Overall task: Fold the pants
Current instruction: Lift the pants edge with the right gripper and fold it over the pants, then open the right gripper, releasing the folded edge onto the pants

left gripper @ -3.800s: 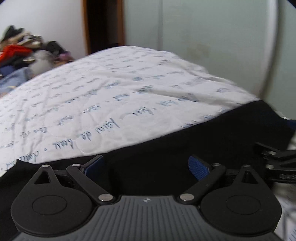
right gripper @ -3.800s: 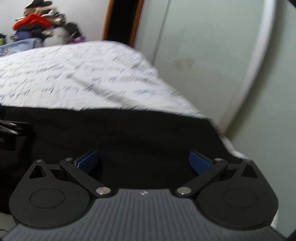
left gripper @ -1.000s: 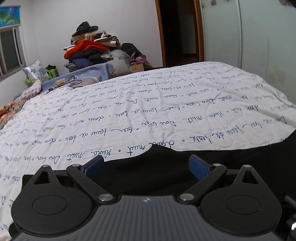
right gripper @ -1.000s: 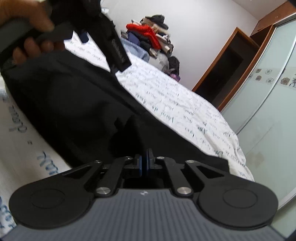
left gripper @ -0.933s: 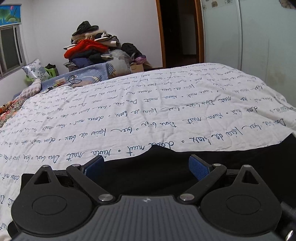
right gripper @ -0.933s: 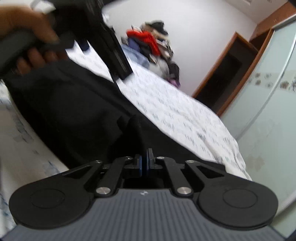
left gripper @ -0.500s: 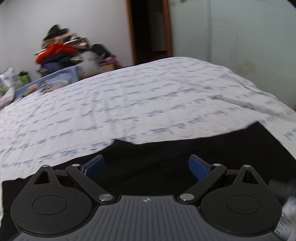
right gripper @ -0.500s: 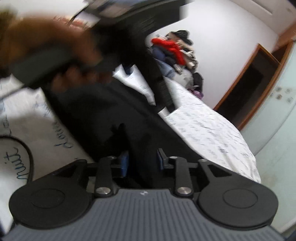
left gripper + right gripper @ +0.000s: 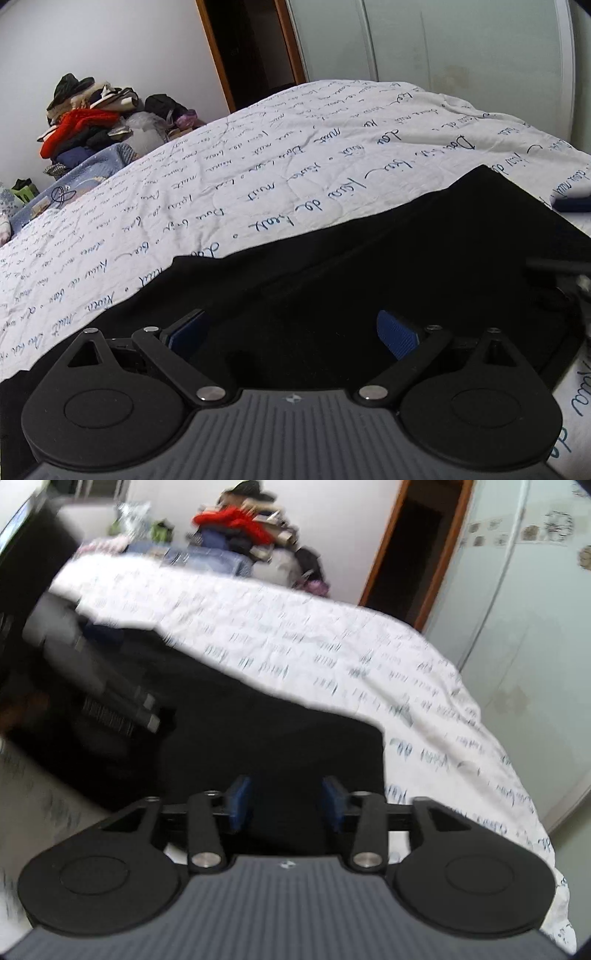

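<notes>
The black pants (image 9: 369, 266) lie flat on the bed (image 9: 258, 177), along its near edge and reaching toward the near right corner by the wardrobe. The left gripper (image 9: 291, 332) hangs just above the dark cloth with its jaws spread wide and nothing pinched between the blue pads (image 9: 397, 334). The right gripper (image 9: 284, 805) has just been opening; its jaws stand partly apart, the pads clear of the cloth that shows between them. In the right wrist view, which is blurred, the left gripper appears at the left, over the pants. A clothes pile (image 9: 85, 122) sits past the bed's far edge.
</notes>
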Tool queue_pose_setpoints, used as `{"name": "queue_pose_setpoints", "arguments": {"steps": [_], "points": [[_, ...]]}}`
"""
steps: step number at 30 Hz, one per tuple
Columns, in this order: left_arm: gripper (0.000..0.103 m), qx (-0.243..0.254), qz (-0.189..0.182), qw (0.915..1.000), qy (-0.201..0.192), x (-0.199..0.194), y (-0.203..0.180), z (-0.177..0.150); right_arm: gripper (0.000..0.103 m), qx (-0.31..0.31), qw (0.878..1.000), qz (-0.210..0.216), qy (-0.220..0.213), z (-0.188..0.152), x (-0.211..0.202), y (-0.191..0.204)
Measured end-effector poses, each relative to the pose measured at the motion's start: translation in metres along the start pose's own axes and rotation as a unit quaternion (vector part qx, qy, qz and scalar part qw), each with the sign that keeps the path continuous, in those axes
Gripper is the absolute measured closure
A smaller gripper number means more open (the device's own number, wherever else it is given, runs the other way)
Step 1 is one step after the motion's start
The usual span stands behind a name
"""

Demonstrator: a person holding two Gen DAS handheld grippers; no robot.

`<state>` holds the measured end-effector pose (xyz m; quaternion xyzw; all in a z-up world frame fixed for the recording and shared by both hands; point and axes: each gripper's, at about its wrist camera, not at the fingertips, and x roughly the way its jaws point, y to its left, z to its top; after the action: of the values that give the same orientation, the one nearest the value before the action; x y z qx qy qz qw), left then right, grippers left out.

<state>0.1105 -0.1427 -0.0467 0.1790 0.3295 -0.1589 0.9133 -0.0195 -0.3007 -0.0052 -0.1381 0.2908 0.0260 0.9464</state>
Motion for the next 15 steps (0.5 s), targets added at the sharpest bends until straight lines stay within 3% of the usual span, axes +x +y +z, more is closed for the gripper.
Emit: {"name": "queue_pose_setpoints", "arguments": {"steps": [1,2,5,9,12,15], "points": [[0.004,-0.002,0.001,1.0000,0.000,-0.001,0.000,0.000,0.041,-0.001,1.000,-0.010,-0.007,0.007,0.008,0.000],[0.004,-0.003,0.002,1.0000,0.000,-0.002,0.001,-0.001,0.029,0.001,1.000,-0.013,-0.011,0.010,0.014,0.000],[0.004,0.000,0.018,0.9998,-0.002,-0.006,0.004,-0.001,0.024,0.013,0.999,-0.012,0.030,0.014,0.049,0.010],[0.004,-0.011,0.035,0.9993,0.003,-0.005,0.015,-0.004,0.000,0.059,0.998,-0.028,0.019,0.004,0.052,0.005],[0.004,-0.028,0.027,0.9992,0.007,-0.006,0.023,-0.006,0.000,0.095,0.995,-0.018,0.023,-0.002,0.056,-0.004],[0.004,-0.027,0.032,0.9991,0.002,-0.010,0.025,-0.009,0.000,0.093,0.993,-0.066,0.000,0.004,0.042,0.001]]}}
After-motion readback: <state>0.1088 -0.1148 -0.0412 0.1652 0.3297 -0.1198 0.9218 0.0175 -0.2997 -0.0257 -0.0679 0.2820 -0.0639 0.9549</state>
